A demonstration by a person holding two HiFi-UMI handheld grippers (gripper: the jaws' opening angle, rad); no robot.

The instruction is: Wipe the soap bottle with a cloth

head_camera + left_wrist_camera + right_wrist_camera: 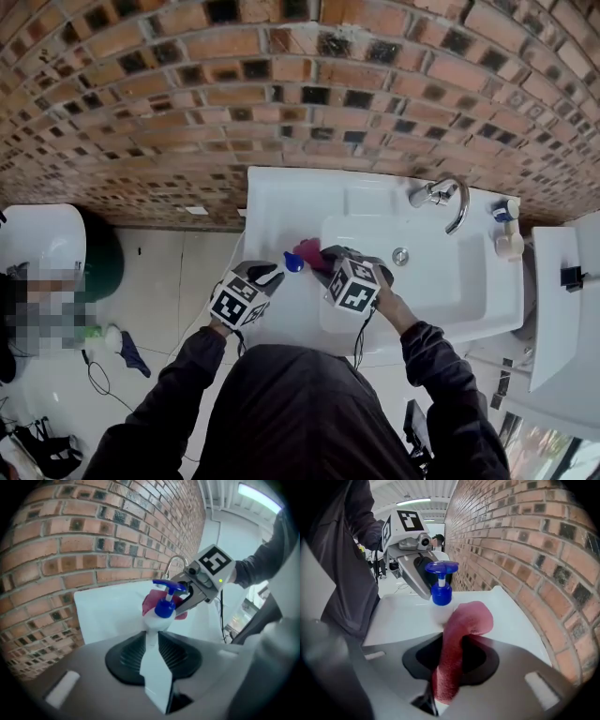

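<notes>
Mid-frame, we've got L gripper (272, 272) fingers clamped on soap bottle (161, 613); R gripper (330, 255) fingers pinch red cloth (464, 620) just beside it, over sink (281, 202) ledge.

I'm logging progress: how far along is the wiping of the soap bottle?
Done: the left tool is shut on the bottle, the right tool on the red cloth, both held over the sink. In hand: the cloth looks pressed to the bottle just below its blue pump. Left: the wiping strokes; how much is already wiped cannot be told.
</notes>
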